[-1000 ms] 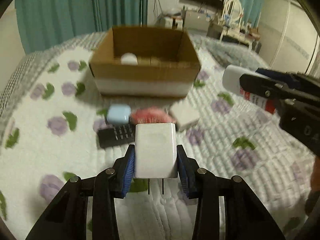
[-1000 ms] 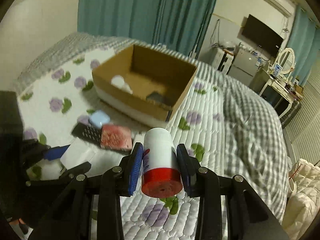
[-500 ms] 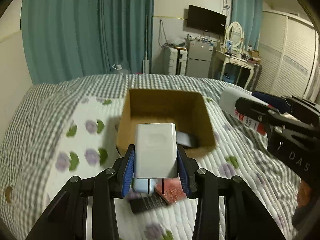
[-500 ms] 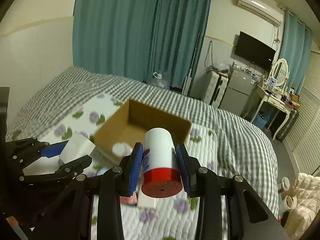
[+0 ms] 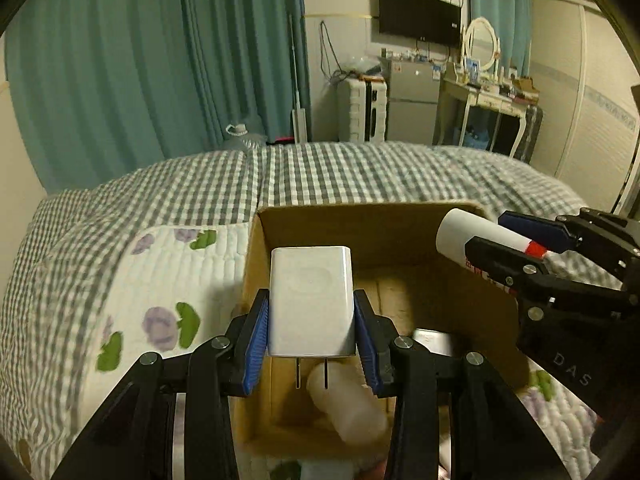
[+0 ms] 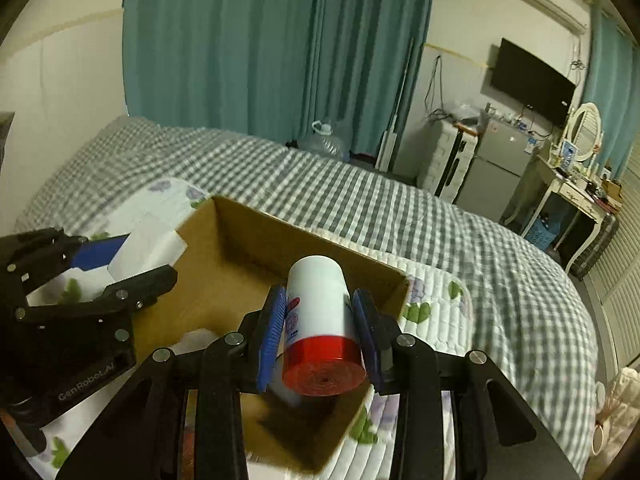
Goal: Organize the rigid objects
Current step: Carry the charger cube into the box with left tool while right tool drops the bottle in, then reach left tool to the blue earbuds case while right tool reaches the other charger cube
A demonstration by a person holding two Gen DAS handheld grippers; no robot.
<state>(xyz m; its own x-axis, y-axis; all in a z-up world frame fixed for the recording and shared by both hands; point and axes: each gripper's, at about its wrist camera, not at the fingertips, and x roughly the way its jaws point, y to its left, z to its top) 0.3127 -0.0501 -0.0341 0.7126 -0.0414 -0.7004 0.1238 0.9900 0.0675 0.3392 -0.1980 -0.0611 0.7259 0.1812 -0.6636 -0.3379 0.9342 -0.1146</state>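
Observation:
My left gripper is shut on a white plug adapter with its two prongs pointing back at the camera. It hangs over the near left part of an open cardboard box on the bed. Inside the box lie a pale round bottle and a grey flat object. My right gripper is shut on a white bottle with a red base, held above the same box. From the left wrist view that bottle hovers over the box's right side. The left gripper with the adapter shows at left.
The box sits on a white quilt with purple flowers over a grey checked bedspread. Teal curtains, a TV, a dressing table and a water jug stand beyond the bed.
Both grippers have travelled forward from over the loose items on the quilt to above the box, each keeping its object. The remote, pink item and blue case have dropped out of view.

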